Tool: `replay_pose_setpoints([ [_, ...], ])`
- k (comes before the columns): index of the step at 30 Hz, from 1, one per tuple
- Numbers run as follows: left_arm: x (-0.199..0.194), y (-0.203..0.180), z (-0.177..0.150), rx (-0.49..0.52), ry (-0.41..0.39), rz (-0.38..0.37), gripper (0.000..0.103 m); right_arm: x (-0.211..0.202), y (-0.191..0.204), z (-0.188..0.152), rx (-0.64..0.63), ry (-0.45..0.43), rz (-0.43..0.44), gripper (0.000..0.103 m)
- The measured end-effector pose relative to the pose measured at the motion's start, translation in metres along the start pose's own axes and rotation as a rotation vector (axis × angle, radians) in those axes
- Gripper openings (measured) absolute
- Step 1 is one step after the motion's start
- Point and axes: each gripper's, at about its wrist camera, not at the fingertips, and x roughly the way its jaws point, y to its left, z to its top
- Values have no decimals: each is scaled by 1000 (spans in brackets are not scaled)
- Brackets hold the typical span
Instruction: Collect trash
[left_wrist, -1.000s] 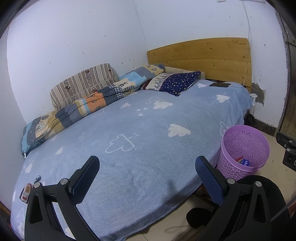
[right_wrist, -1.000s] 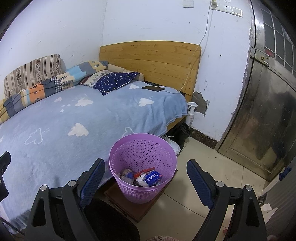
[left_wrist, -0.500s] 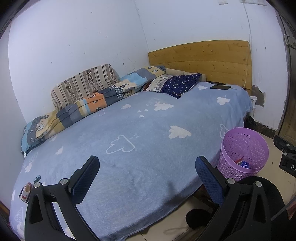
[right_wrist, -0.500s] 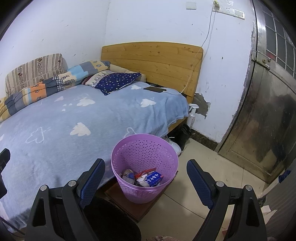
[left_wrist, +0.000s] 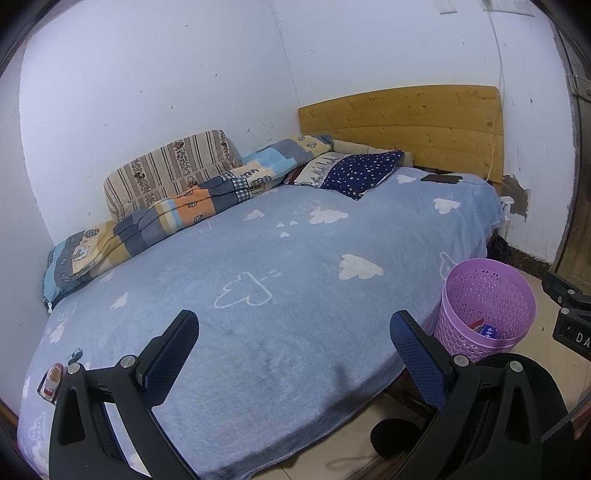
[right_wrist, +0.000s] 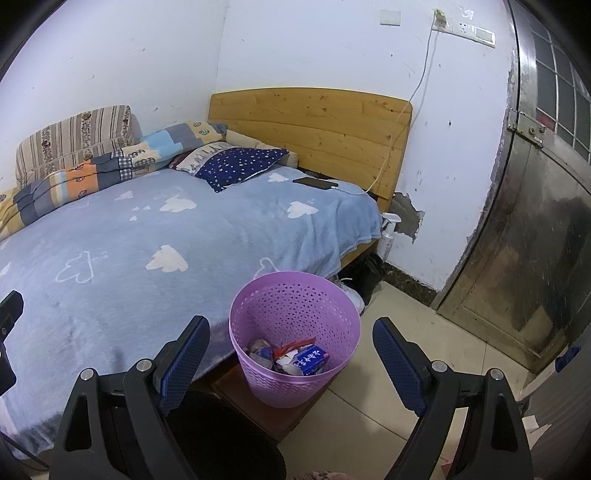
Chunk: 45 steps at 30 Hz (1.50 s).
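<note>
A purple perforated waste basket (right_wrist: 255, 373) stands on the floor beside the bed, with a blue-and-white packet (right_wrist: 311, 359) and several crumpled wrappers inside; it also shows at the right in the left wrist view, basket (left_wrist: 460, 328). My right gripper (right_wrist: 291, 347) hangs open above and in front of the basket, nothing between its fingers. My left gripper (left_wrist: 293, 341) is open over the blue blanket, holding nothing. A small red-and-white wrapper (left_wrist: 51, 380) lies on the bed's near left corner, beside the left finger's base.
A bed (left_wrist: 280, 266) with a blue cloud-print blanket fills the left. Folded quilts and pillows (left_wrist: 173, 199) line the wall; a charging phone (right_wrist: 316, 182) lies by the wooden headboard (right_wrist: 314, 125). A metal door (right_wrist: 535, 266) is at right. A low wooden step (right_wrist: 258, 406) sits under the basket.
Both views have tilted slightly upward, so the bed and basket sit a little lower in the frames. Both grippers stay open and empty.
</note>
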Motion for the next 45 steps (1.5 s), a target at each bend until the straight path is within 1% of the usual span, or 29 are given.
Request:
replay_pose_setpoints([
  [11, -2, 2, 5, -22, 2, -4, 103, -4, 9, 5, -24, -18, 11, 92],
  [20, -1, 11, 5, -57, 3, 13, 103, -4, 26, 12, -59, -40, 37, 92],
  [24, 2, 30, -1, -101, 30, 27, 103, -3, 43, 17, -95, -50, 63, 92],
  [27, 9, 55, -11, -159, 69, 68, 103, 1, 62, 21, -131, -52, 97, 92],
  [30, 16, 85, -25, -226, 113, 132, 103, 6, 90, 22, -184, -54, 164, 92],
  [33, 32, 117, -47, -288, 167, 219, 103, 19, 131, 18, -243, -6, 260, 92],
  [35, 53, 140, -67, -315, 242, 309, 103, 35, 158, 14, -281, 54, 308, 92],
  [36, 64, 152, -78, -332, 292, 346, 103, 45, 174, 10, -295, 91, 335, 92],
  [37, 77, 167, -91, -364, 344, 362, 103, 57, 192, 4, -318, 127, 352, 92],
  [39, 94, 186, -105, -428, 402, 368, 103, 78, 223, -7, -354, 210, 385, 92],
  [40, 105, 196, -113, -476, 425, 354, 103, 88, 237, -12, -361, 238, 403, 92],
  [42, 122, 208, -123, -543, 436, 326, 103, 109, 268, -20, -391, 282, 396, 92],
  [43, 136, 215, -128, -576, 443, 321, 103, 119, 285, -23, -401, 296, 396, 92],
  [45, 158, 223, -137, -595, 475, 346, 103, 134, 315, -28, -438, 290, 393, 92],
])
